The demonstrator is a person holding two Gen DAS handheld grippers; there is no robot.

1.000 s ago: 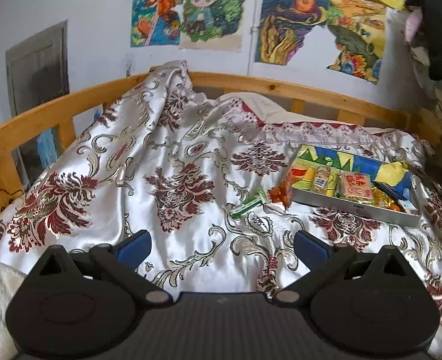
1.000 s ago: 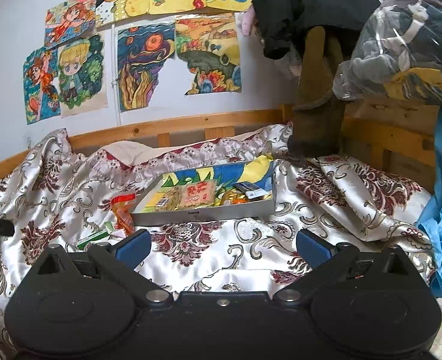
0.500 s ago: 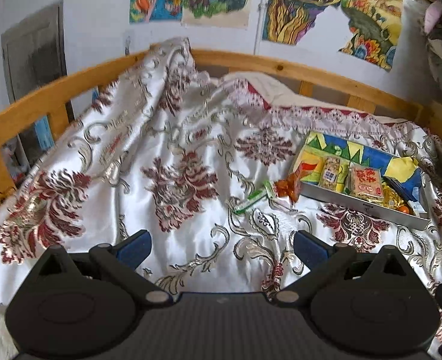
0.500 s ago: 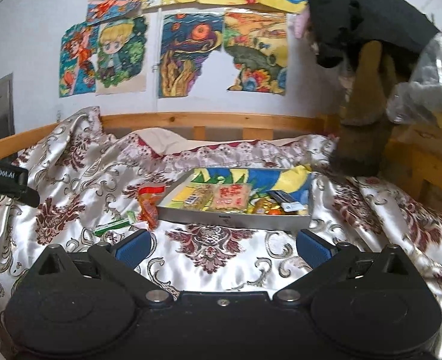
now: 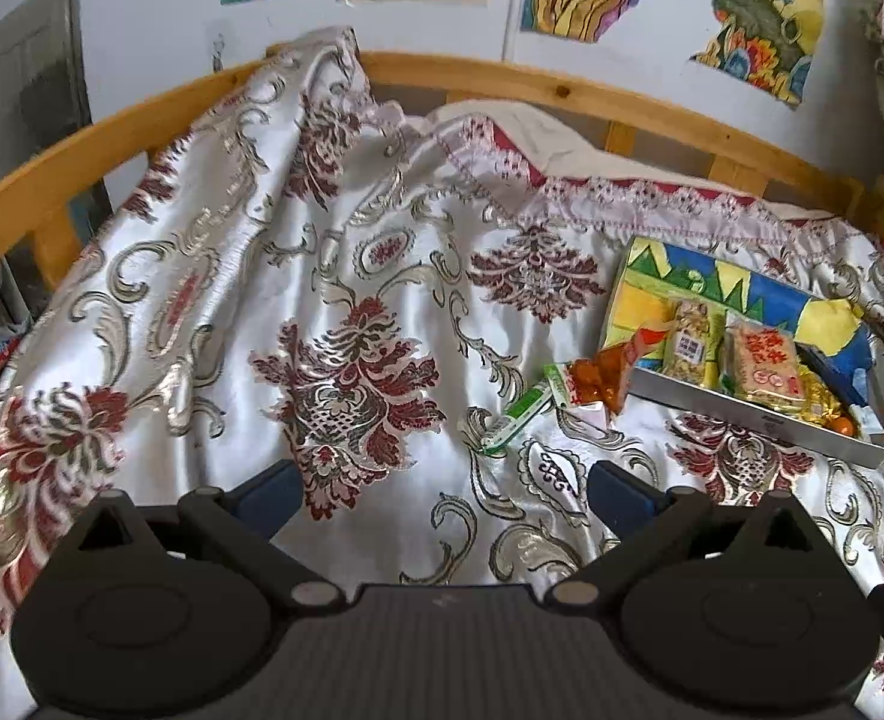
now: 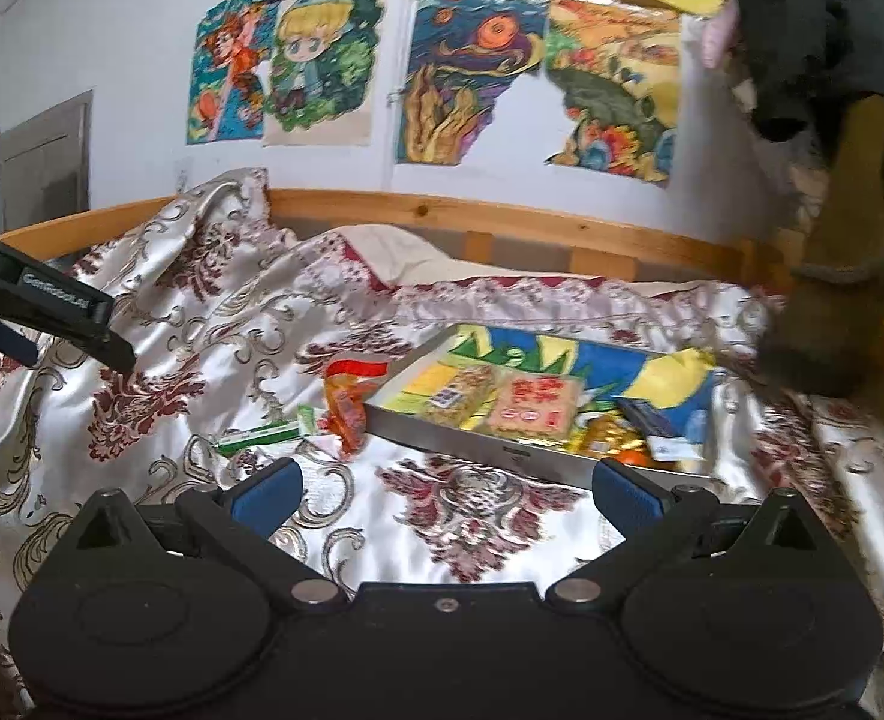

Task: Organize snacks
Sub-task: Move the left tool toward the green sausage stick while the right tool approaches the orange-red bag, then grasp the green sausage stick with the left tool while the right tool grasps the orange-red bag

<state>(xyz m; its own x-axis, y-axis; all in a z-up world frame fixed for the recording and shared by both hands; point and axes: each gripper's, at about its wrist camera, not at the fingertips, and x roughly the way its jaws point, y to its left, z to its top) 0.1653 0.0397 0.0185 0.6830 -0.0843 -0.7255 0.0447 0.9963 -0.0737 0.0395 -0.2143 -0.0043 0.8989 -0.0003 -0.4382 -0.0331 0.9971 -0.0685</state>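
Red-printed snack packet (image 5: 766,360) lies in tray (image 5: 754,417); characters unreadable.

Satin-covered bed (image 5: 346,276) — bearing a snack box (image 5: 760,414), orange packet (image 5: 601,381), green stick packet (image 5: 517,414).

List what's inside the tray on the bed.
The tray holds a yellow snack pack, a red-printed pack, gold-wrapped sweets, something orange and a dark packet. Anything beneath them is hidden.

Two fisheye wrist cameras look forward and slightly down over a bed. The left sits left of the snack box (image 5: 760,414); the right faces it nearer, straight on. Both show the box and bedspread (image 5: 346,300).
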